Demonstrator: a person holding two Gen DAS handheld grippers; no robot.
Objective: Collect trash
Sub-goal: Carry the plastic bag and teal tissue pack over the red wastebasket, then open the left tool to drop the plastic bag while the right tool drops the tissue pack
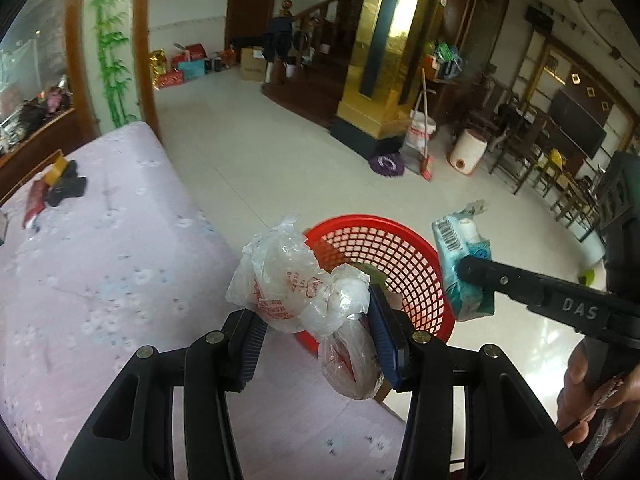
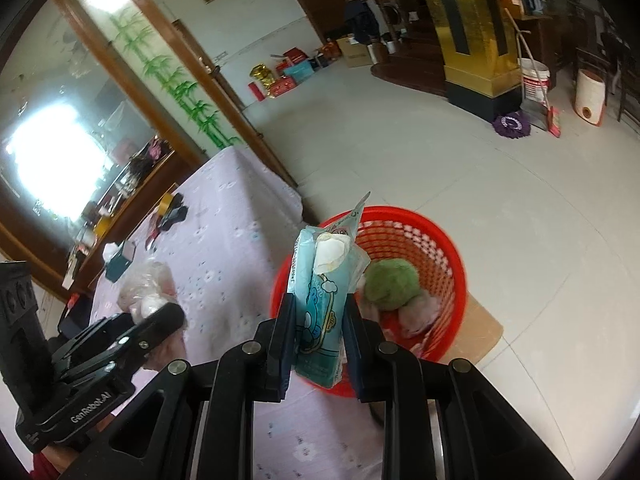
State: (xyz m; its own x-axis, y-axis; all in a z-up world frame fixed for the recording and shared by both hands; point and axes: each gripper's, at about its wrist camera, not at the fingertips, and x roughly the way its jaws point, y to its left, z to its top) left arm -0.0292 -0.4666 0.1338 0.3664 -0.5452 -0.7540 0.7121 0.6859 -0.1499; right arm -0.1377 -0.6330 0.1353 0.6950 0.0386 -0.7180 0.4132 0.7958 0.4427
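The left gripper (image 1: 316, 340) clamps a crumpled plastic bag (image 1: 296, 280), the red basket (image 1: 404, 256) just beyond at one o'clock. The right gripper (image 2: 318, 336) grasps a tissue pack (image 2: 324, 300) before the basket, at twelve o'clock.

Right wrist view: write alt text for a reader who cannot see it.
The right gripper is shut on a light-blue tissue pack, held upright near the rim of a red mesh basket on the tiled floor. The basket holds a green wad and pale crumpled scraps. At left, the left gripper holds a crumpled plastic bag over a floral cloth.
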